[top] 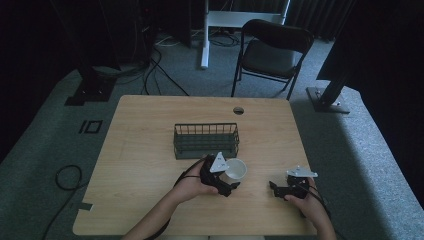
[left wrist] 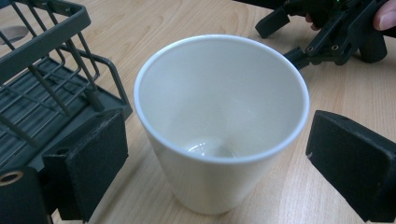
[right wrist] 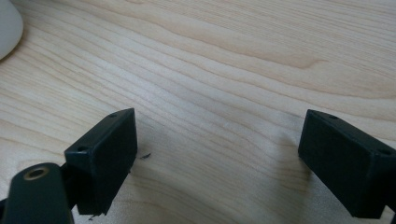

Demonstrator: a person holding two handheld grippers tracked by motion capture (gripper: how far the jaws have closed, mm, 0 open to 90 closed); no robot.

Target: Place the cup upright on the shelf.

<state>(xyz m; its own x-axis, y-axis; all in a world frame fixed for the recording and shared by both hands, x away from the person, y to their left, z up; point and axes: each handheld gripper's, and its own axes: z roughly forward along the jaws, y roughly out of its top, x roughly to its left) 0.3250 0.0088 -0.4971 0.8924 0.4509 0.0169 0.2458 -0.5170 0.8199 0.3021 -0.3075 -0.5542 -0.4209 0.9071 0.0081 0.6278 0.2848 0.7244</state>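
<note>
Wooden desk first, with a dark wire basket sitting mid-desk. Just in front of it, toward the near edge, stands a white cup, upright and empty. The left claw is spread wide around the cup, pads not touching. The right claw is wide too, nothing in it, low over bare wood near the near-right corner.

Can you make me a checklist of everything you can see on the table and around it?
Surface: wooden table, round cable hole near its far edge.
Job's things: white cup upright, empty; dark wire basket behind it.
Clutter: nothing seen.
Grippers: left gripper open, jaws either side of the cup, not touching; right gripper open over bare wood.
Cables: black cables on the floor.
Surroundings: folding chair, grey carpet, dark curtains.
</note>
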